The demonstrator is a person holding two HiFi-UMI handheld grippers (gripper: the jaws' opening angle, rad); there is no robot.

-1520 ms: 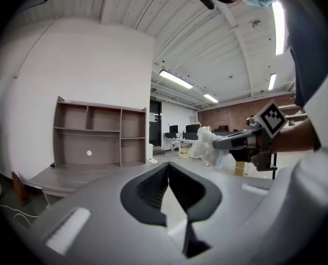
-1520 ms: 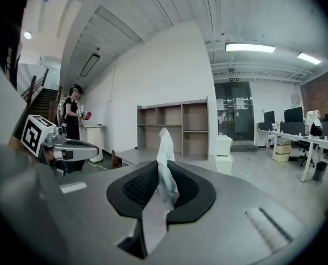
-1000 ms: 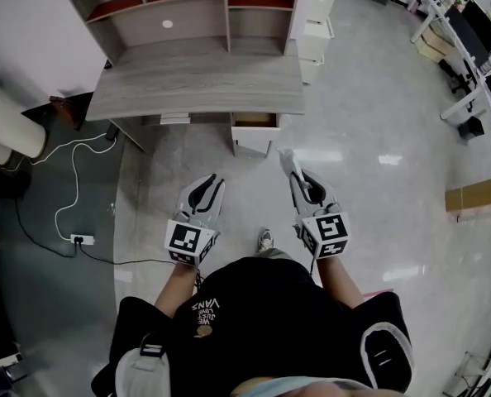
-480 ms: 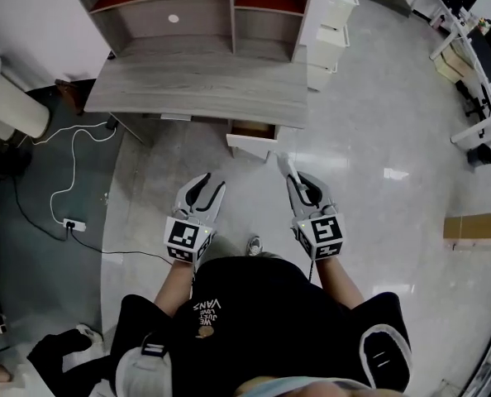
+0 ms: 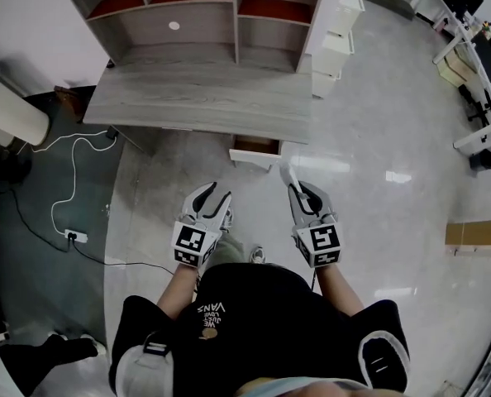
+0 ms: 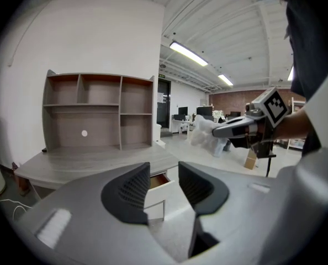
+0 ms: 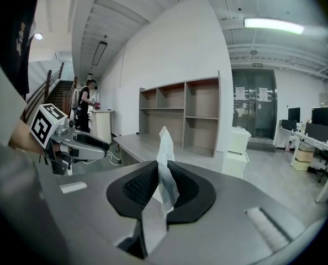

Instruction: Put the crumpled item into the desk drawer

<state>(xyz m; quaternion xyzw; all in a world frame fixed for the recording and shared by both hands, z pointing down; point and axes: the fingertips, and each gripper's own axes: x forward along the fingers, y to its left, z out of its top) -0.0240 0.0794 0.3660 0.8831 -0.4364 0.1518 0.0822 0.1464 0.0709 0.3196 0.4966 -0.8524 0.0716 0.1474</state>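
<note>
You hold two grippers: left gripper (image 5: 216,193), right gripper (image 5: 305,190). One crumpled white tissue (image 5: 285,172), one grey wood-grain surface (image 5: 200,98), one open white drawer (image 5: 252,157).

Ahead of the right tool (image 5: 297,190) bare floor (image 5: 258,190) runs clear to the open drawer (image 5: 255,148); the desk (image 5: 196,98) top overhangs it above.

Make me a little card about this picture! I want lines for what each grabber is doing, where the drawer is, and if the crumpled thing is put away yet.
Right gripper: shut on the crumpled item, which sticks up above the jaws
Left gripper: open; jaws have just been opening, nothing between them
Drawer: pulled open, under the desk's right end, ahead of both grippers
Desk: grey wood top, shelves at its back
Item in drawer yet: no
</note>
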